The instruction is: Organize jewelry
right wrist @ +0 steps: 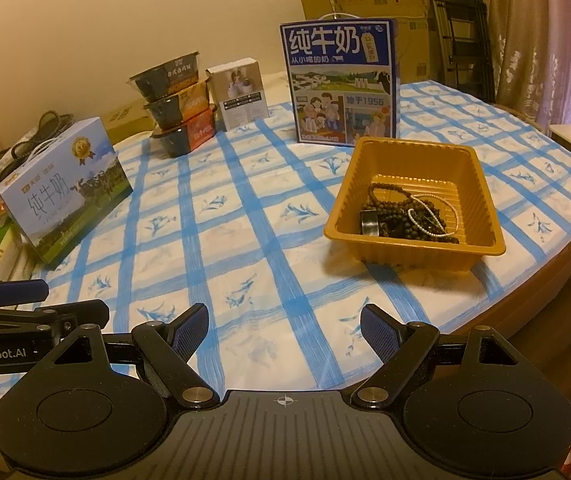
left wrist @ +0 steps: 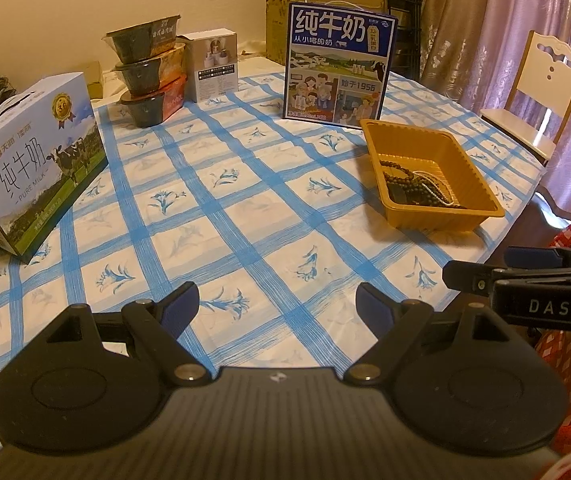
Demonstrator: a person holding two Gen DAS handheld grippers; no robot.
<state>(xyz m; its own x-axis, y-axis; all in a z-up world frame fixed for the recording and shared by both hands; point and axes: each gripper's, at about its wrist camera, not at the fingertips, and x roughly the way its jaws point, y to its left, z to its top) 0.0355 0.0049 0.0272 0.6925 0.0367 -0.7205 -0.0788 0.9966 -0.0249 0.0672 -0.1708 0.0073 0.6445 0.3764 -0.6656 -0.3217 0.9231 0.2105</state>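
Jewelry [right wrist: 405,212] — dark bead strands, a thin pale chain and a dark ring — lies heaped in a yellow tray [right wrist: 481,184] on a blue-checked tablecloth [right wrist: 245,216], just before an upright milk carton [right wrist: 339,80]. Both grippers hover side by side over the near edge, well apart from the tray — left gripper [left wrist: 277,308] and right gripper [right wrist: 284,334] each with jaws spread wide, nothing between them.

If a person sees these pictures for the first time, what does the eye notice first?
First, the yellow tray on the right of the blue checked tablecloth, holding dark bead strings. Behind it stands a tall blue milk box. Both grippers, left and right, are open and empty.
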